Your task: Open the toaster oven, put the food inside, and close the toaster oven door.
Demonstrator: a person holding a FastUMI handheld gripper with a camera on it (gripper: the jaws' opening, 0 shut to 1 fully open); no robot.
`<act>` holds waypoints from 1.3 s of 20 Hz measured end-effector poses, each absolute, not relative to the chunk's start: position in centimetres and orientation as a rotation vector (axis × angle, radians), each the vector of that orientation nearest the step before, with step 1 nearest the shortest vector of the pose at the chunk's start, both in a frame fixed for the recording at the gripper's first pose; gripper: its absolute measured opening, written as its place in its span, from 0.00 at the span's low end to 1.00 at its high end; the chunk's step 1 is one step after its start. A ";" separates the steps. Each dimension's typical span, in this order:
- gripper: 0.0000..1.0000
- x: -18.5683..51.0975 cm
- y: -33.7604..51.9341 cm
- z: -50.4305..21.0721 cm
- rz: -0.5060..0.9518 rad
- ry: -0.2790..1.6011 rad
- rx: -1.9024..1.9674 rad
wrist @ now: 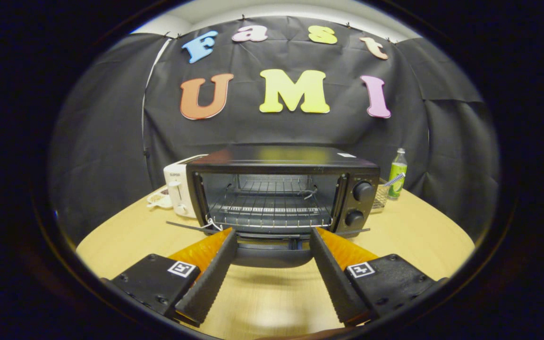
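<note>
Tongs (272,233) spread (empty) before open toaster oven (281,189).

A staged recording booth is showing here, not a real kitchen: black cloth wall (111,141) is hanging all round a rounded wooden surface (418,231), which is carrying kitchen props, a toaster oven (284,193), a white appliance (180,189) and a green bottle (397,179).

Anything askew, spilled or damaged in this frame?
Nothing stands out. The toaster oven sits square on the table, door down, rack level and bare. The gripper is open just before the door.
</note>
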State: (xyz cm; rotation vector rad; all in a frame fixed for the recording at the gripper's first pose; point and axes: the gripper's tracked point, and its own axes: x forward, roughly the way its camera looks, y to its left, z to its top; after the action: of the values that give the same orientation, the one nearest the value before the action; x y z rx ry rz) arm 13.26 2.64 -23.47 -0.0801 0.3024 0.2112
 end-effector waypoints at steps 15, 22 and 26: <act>1.00 10.8 -0.2 -29.6 0.228 0.377 -0.140; 1.00 10.2 -0.5 -31.3 0.249 0.466 -0.110; 1.00 8.7 0.8 -29.7 0.356 0.541 0.021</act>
State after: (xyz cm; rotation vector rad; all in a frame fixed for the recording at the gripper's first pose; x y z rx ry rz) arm 8.72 0.79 -29.72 0.0212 0.5413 0.3562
